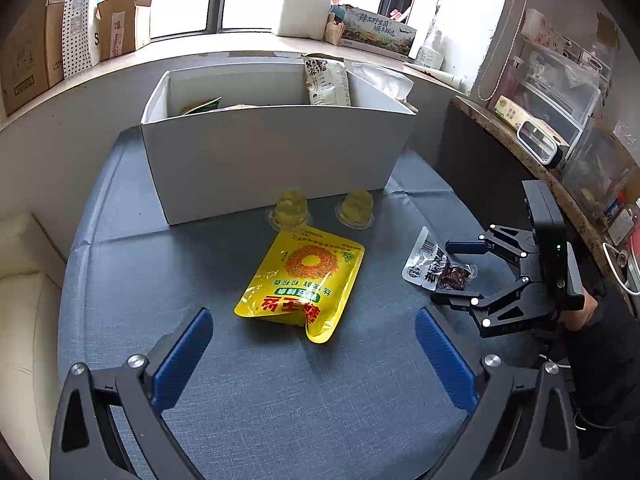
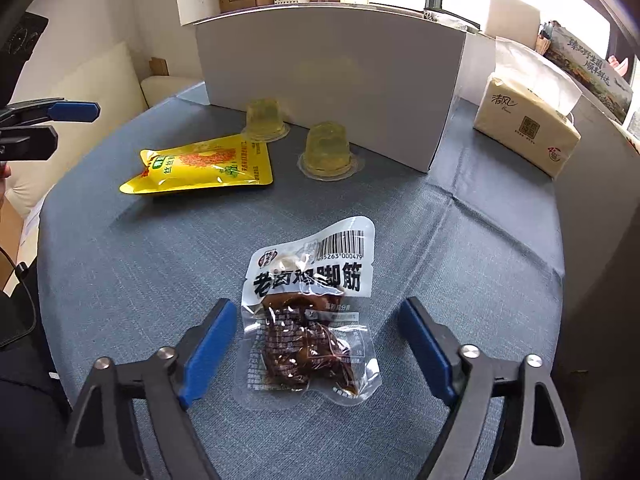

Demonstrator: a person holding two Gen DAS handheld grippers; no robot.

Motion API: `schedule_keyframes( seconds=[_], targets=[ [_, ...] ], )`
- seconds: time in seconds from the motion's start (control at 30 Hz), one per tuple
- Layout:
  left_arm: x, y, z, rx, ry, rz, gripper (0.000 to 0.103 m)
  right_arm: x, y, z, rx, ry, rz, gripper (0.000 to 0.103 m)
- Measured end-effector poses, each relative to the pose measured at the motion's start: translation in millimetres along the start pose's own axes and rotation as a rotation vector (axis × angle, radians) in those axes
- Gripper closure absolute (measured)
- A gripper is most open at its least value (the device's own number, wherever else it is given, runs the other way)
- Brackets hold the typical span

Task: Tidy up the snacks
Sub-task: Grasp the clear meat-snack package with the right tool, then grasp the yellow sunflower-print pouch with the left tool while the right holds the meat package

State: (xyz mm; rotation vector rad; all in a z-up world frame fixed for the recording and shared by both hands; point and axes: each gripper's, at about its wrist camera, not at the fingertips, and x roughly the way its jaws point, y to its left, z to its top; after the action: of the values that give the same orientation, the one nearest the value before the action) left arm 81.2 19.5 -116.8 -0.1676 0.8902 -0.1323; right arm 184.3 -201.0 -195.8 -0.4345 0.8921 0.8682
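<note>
Two hand-held grippers are over a tabletop (image 1: 280, 400) covered in blue-grey cloth. The right hand-held gripper (image 2: 316, 344) points down at a clear-and-white packet of dark braised snack (image 2: 310, 316) lying flat on the cloth. Its blue pads (image 2: 208, 344) stand on either side of the packet's lower, transparent half, each with a visible gap to the plastic, so nothing is gripped. In the left wrist view the same right hand-held gripper (image 1: 460, 270) reaches in from the right edge with the packet (image 1: 434, 266) between its fingers.

The left hand-held gripper (image 1: 314, 354) hangs wide open and empty, its blue pads (image 1: 184, 356) well apart, with bare cloth between them. Just beyond its fingertips lies a yellow snack pouch (image 1: 302, 280), flat, with its printing upside down to that camera.

Two pale yellow jelly cups (image 1: 290, 210) (image 1: 356, 208) sit upside down near the front wall of a white cardboard box (image 1: 272, 160), the left one touching the pouch's far edge. The box stands open at the back of the tabletop; a tall white snack bag (image 1: 326, 82) leans upright inside toward its right end, and other packets lower down are only partly visible. A tissue pack (image 2: 528, 128) lies to the right of the box.
</note>
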Motion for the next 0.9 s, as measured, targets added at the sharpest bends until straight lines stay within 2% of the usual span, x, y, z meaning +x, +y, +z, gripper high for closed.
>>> schedule_keyframes(
  seconds=[0.03,0.13,0.23,0.53,0.67,0.77,0.87,0.9],
  targets=[
    [0.8,0.0,-0.1,-0.003,0.002,-0.002,0.0,-3.0,-1.5,-0.6,0.019,-0.006,-0.015,0.038],
    [3.9,0.1,-1.0,-0.005,0.009,-0.003,0.0,-8.8,-7.7,-4.1,0.125,-0.017,0.003,0.039],
    [6.6,0.4,-1.0,-0.005,0.015,0.001,0.0,-12.9,2.3,-5.4,0.138,-0.02,-0.023,0.04],
    [33.0,3.6,6.4,0.044,0.061,-0.021,0.0,-53.1,16.9,8.3,0.224,-0.137,-0.033,0.04],
    [63.7,3.0,16.3,0.107,0.141,0.006,0.0,-57.0,16.7,11.0,0.273,-0.15,-0.056,0.04],
    [87.2,5.6,20.7,0.137,0.199,-0.016,0.0,-59.5,17.8,10.0,0.277,-0.178,-0.026,0.04],
    [108.0,10.7,23.6,0.142,0.244,-0.024,0.0,-59.4,18.5,9.3,0.287,-0.191,-0.024,0.04],
    [109.0,9.6,24.5,0.161,0.226,-0.015,0.001,-58.5,17.5,9.2,0.294,-0.196,-0.014,0.04]
  ],
)
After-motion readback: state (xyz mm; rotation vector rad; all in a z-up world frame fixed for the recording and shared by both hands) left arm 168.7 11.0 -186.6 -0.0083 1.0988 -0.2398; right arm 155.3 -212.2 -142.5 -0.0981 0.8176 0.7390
